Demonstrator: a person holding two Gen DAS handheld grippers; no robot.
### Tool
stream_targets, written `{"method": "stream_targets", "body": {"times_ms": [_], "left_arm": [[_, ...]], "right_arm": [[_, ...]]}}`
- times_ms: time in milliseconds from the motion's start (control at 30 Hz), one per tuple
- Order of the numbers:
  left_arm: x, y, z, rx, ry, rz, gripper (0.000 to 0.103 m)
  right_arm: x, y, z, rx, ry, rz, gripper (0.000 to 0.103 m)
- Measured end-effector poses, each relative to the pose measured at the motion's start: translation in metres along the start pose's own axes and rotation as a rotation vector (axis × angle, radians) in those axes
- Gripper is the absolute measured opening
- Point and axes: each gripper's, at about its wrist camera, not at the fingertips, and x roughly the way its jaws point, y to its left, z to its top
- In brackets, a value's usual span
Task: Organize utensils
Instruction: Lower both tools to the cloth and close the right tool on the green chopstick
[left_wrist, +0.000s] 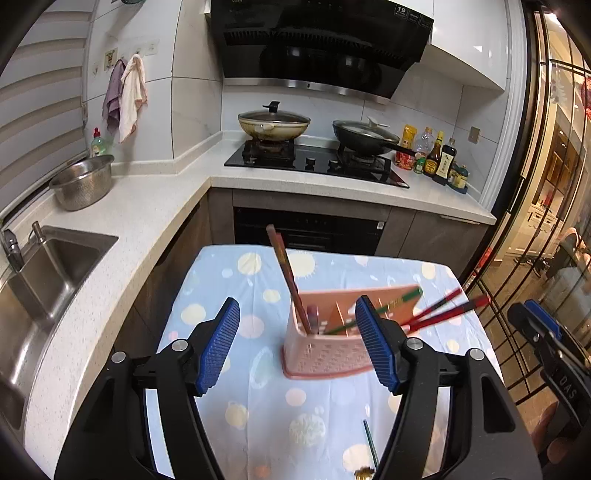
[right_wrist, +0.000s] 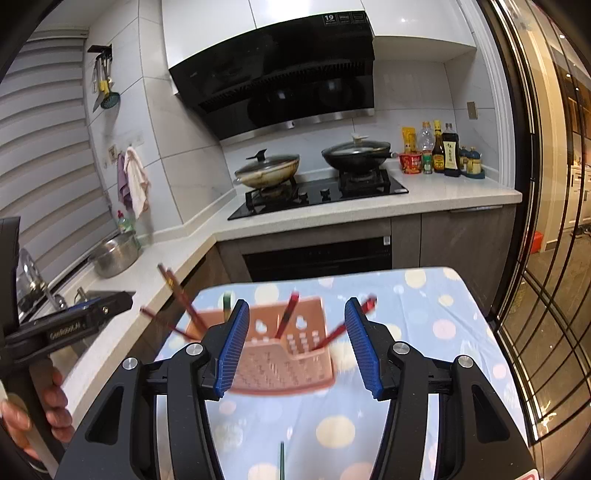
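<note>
A pink perforated utensil holder (left_wrist: 325, 343) stands on the small table with a blue dotted cloth (left_wrist: 258, 417). Several red and green chopsticks (left_wrist: 291, 284) lean out of its compartments. The holder also shows in the right wrist view (right_wrist: 284, 358), blurred. A single green chopstick (left_wrist: 370, 443) lies on the cloth near me; its tip shows in the right wrist view (right_wrist: 282, 461). My left gripper (left_wrist: 299, 343) is open and empty, above the cloth in front of the holder. My right gripper (right_wrist: 295, 347) is open and empty, also just before the holder.
An L-shaped white counter (left_wrist: 155, 206) carries a sink (left_wrist: 44, 280), a steel bowl (left_wrist: 83, 181), a hob with two lidded pans (left_wrist: 273, 125) and sauce bottles (left_wrist: 439, 155). An oven (left_wrist: 306, 229) sits behind the table. A glass partition (left_wrist: 546, 221) stands on the right.
</note>
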Motion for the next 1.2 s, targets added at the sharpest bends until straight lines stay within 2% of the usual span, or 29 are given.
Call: {"method": "stream_targets", "body": {"times_ms": [333, 700, 900, 1200], "left_arm": [[-0.017, 0.000, -0.067, 0.002, 0.079, -0.010, 0.062], [-0.014, -0.013, -0.156, 0.027, 0.252, -0.036, 0.063], [-0.011, -0.016, -0.196, 0.045, 0.326, -0.030, 0.063], [-0.008, -0.009, -0.242, 0.036, 0.420, -0.012, 0.063]], "right_arm": [[-0.037, -0.004, -0.086, 0.009, 0.133, -0.006, 0.052], [-0.055, 0.001, -0.194, 0.000, 0.367, 0.002, 0.052], [-0.055, 0.010, -0.229, -0.034, 0.433, 0.005, 0.052], [-0.050, 0.015, -0.251, -0.063, 0.501, 0.016, 0.051]]}}
